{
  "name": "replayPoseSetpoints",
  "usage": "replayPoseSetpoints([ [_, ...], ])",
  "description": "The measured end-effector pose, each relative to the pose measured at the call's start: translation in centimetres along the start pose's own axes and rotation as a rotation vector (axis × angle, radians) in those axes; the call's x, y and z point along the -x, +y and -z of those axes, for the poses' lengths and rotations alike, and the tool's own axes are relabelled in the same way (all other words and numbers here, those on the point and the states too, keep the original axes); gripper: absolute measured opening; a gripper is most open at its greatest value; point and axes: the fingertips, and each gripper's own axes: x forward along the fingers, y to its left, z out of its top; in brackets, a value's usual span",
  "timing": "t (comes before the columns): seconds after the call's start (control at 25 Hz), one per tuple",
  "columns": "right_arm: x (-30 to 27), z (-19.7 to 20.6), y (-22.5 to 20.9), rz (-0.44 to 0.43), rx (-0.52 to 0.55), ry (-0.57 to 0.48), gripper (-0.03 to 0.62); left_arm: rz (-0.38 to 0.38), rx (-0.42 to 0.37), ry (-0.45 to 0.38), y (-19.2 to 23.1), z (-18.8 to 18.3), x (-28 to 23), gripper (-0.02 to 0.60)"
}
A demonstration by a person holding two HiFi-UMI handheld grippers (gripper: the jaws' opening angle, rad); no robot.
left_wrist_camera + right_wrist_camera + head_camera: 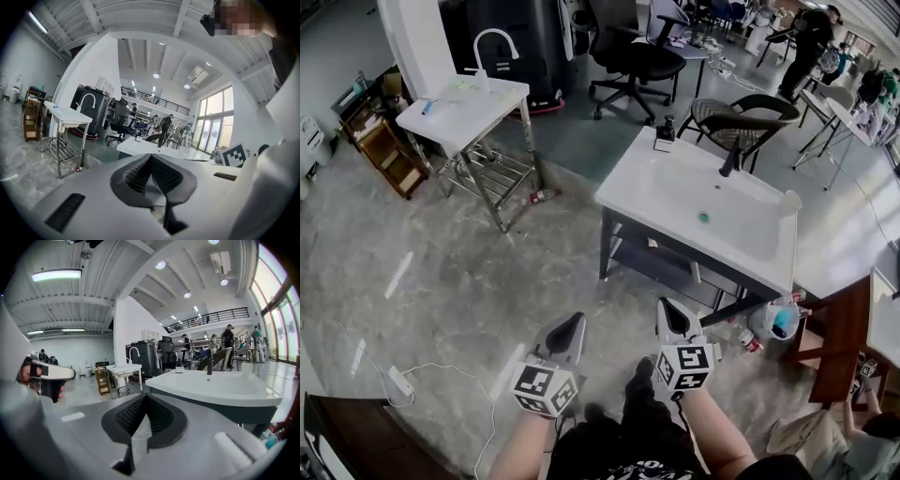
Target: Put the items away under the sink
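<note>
1. In the head view, the left gripper (569,328) and right gripper (673,317) are held side by side. They are near the front of the white sink unit (741,234) and touch nothing.
2. The left gripper view shows its ribbed pads (140,171) meeting at the tip with nothing between them. The right gripper view shows the same: jaws pressed together and empty.
3. Only the head view shows the open shelf (661,264) under the basin. It also shows the items on the floor at the unit's right foot: a white bucket (761,326) with something blue inside, and small bottles (750,343) just beside it.
4. The right gripper view catches those bottles only at its lower right edge; the left gripper view misses them.
5. A black tap (731,157) and a soap dispenser (666,134) stand at the basin's back edge.
6. All three views show a second sink (464,108) with a white swan-neck tap, well apart to the left.
7. For writing, each marker cube (686,364) carries black-and-white square patterns. The bottle labels are too small to read.
</note>
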Motion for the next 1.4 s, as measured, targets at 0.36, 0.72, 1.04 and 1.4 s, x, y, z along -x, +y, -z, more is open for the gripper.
replayPoseSetpoints([
  [0.36,1.1,-4.5,-15.6,0.196,-0.085,-0.082,0.003,0.150,-0.084,0.074,-8.4,-0.8,-11.0,0.009],
  [0.72,1.6,-5.5,-29.9,0.339,-0.131,-0.093,0.003,0.252,-0.159,0.108,-14.7,-1.6,-22.3,0.009],
  [1.04,2.4,-4.5,-36.2,0.453,-0.184,-0.101,0.005,0.321,-0.168,0.128,-17.5,-1.1,-27.6,0.009],
  [1.4,2.3,-5.6,-39.2,0.615,-0.231,-0.101,0.005,0.496,-0.191,0.163,-17.5,-2.6,-35.5,0.009],
])
